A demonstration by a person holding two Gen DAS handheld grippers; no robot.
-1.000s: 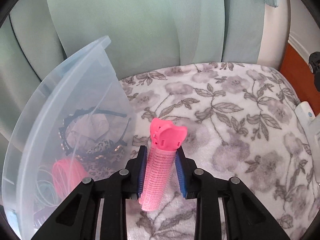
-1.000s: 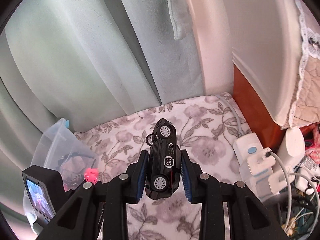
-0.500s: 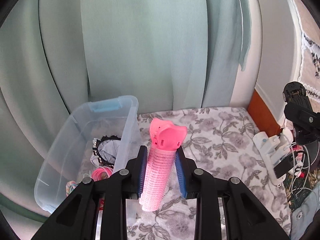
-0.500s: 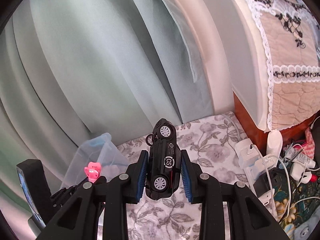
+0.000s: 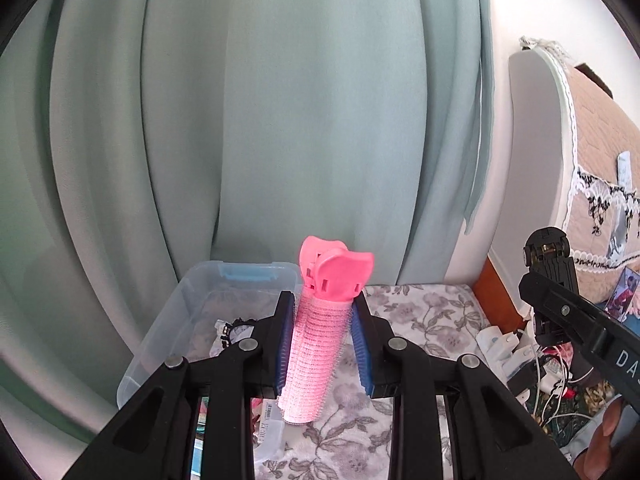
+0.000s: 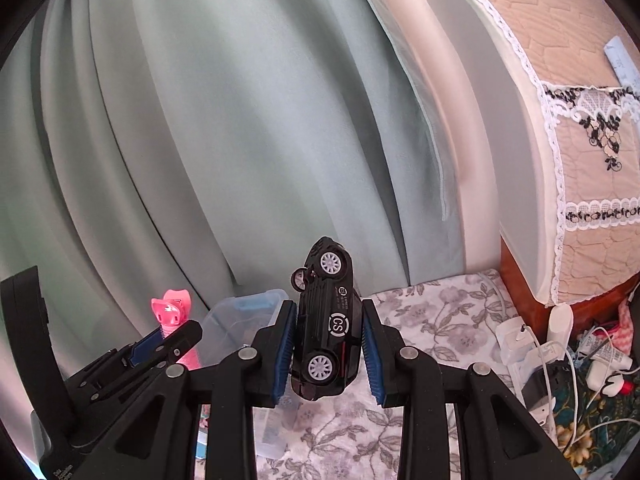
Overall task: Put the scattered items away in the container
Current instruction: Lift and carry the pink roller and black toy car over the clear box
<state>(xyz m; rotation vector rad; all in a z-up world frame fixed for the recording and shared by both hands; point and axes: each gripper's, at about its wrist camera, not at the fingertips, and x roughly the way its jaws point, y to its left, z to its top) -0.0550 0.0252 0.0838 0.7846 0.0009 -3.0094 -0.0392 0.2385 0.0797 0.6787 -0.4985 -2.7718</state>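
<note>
Both tools are gripping items above the floral cloth.

The left tool [image 5: 320, 340] is clenching a pink hair roller [image 5: 316, 344] between its blue pads, clip end pointing away from the camera; the right tool [image 6: 326, 344] is pinching a black toy car [image 6: 324, 332] by roof and underside, wheels facing the camera. A clear bin [image 5: 176, 320] is sitting just left of the roller on the floral cloth [image 5: 424, 312], holding a black headband [image 5: 234, 326]. Green curtains [image 5: 280, 120] are hanging behind, and chargers [image 6: 532, 356] are lying at the right.
</note>
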